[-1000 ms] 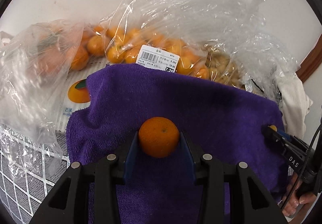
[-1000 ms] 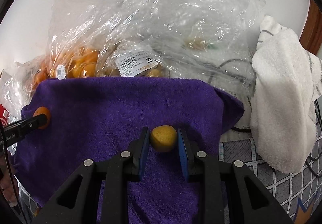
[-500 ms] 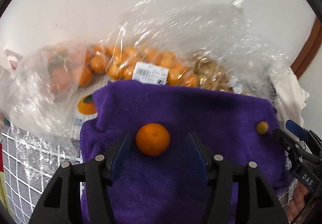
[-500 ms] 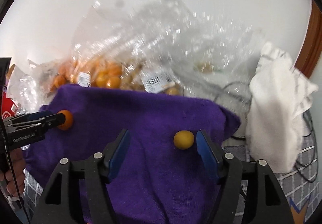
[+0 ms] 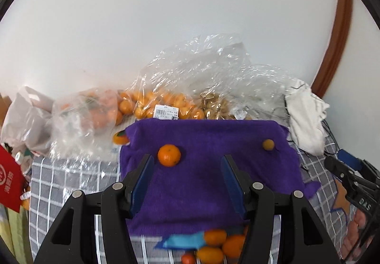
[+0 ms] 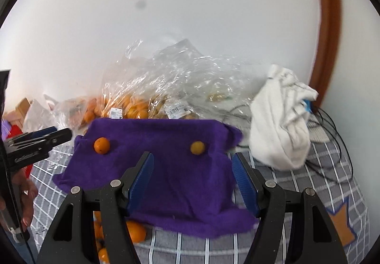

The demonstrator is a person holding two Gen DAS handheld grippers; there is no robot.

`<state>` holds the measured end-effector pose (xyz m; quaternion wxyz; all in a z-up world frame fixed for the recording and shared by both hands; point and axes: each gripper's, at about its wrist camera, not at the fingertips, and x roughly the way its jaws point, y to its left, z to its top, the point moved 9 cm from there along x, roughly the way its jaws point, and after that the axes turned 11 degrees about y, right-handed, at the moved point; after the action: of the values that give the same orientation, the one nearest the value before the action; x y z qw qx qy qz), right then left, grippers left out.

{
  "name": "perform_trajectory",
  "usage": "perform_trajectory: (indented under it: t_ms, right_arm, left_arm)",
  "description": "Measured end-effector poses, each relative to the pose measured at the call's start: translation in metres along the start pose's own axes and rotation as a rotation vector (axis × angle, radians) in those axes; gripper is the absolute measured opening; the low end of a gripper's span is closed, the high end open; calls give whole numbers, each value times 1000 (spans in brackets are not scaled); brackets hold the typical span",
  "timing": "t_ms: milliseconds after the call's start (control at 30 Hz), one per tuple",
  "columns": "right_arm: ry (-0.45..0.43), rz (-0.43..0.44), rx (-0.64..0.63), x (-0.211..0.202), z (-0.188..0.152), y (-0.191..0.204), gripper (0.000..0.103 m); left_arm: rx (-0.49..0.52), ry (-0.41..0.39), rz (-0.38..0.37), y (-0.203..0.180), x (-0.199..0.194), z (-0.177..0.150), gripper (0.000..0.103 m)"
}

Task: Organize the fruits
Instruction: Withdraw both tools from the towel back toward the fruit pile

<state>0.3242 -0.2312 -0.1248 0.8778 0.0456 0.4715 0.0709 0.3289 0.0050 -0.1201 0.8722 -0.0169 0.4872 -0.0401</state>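
A purple towel [image 5: 201,183] [image 6: 166,169] lies on the checked tablecloth. An orange mandarin [image 5: 169,155] [image 6: 102,145] sits on its left part. A small yellow fruit [image 5: 268,145] [image 6: 197,147] sits on its right part. My left gripper [image 5: 187,169] is open and empty, drawn back just short of the mandarin. My right gripper [image 6: 193,169] is open and empty, drawn back from the yellow fruit. Each gripper shows at the edge of the other's view, the left one [image 6: 45,138] and the right one [image 5: 342,166].
Clear plastic bags of orange fruit [image 5: 154,102] [image 6: 128,105] lie behind the towel against the white wall. A white cloth [image 5: 306,121] [image 6: 280,121] and cables lie at the right. Several loose orange fruits [image 5: 218,245] [image 6: 135,233] lie at the towel's near edge. A red packet [image 5: 9,181] is at the left.
Both grippers opened and let go of their fruit, then pulled back and up. The mandarin and the yellow fruit now rest on the towel.
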Motion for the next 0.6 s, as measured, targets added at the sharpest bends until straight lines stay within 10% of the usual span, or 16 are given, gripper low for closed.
perform_trajectory:
  t_ms: [600]
  right_arm:
    - [22,67,-7,-43,-81,-2,67]
  left_arm:
    - [-77,-71,-2,25,-74,-99,57]
